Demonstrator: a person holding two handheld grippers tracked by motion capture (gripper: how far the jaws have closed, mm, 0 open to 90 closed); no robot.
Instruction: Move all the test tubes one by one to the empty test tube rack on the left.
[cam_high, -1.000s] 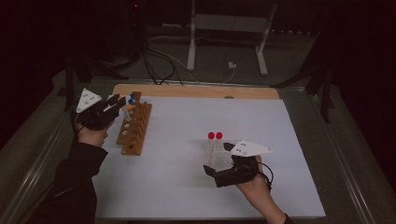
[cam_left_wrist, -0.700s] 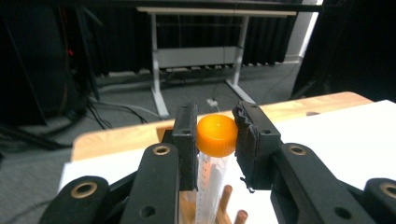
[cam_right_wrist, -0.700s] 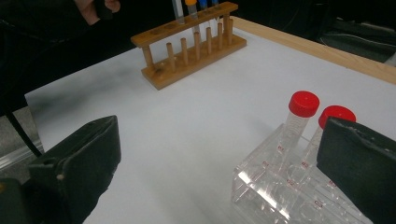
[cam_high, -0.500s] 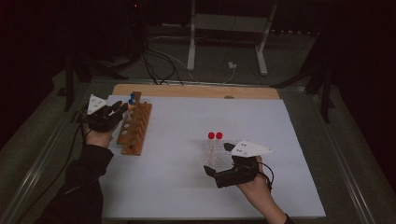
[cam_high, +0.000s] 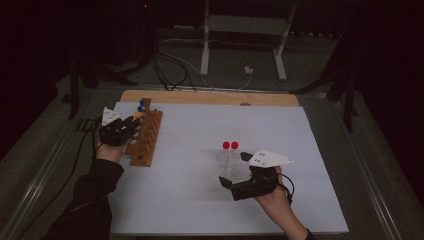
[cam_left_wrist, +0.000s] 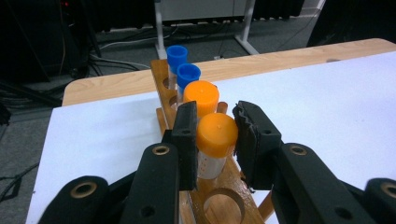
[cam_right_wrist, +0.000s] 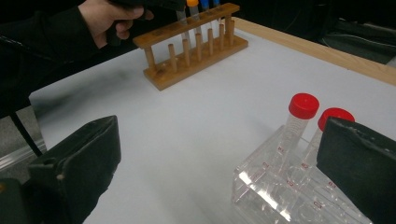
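My left gripper (cam_left_wrist: 217, 123) is shut on an orange-capped tube (cam_left_wrist: 216, 135), which stands in a hole of the wooden rack (cam_left_wrist: 229, 186). Behind it in the rack are a second orange-capped tube (cam_left_wrist: 201, 95) and two blue-capped tubes (cam_left_wrist: 188, 74). In the high view the left gripper (cam_high: 134, 123) sits at the rack's (cam_high: 145, 142) far left side. My right gripper (cam_right_wrist: 219, 140) is open wide beside a clear plastic rack (cam_right_wrist: 271, 186) holding two red-capped tubes (cam_right_wrist: 302, 106). From above, the right gripper (cam_high: 234, 170) rests near the clear rack (cam_high: 231, 165) at the right front.
A white mat (cam_high: 300, 150) covers the table, with a wooden edge (cam_high: 210, 97) along the back. The wooden rack's near holes (cam_left_wrist: 222, 205) stand empty. Beyond the table are a metal stand (cam_high: 205, 55) and cables (cam_high: 165, 65) on the floor.
The left gripper has come down toward the wooden rack with the orange-capped tube. The right gripper and the clear rack have stayed put.
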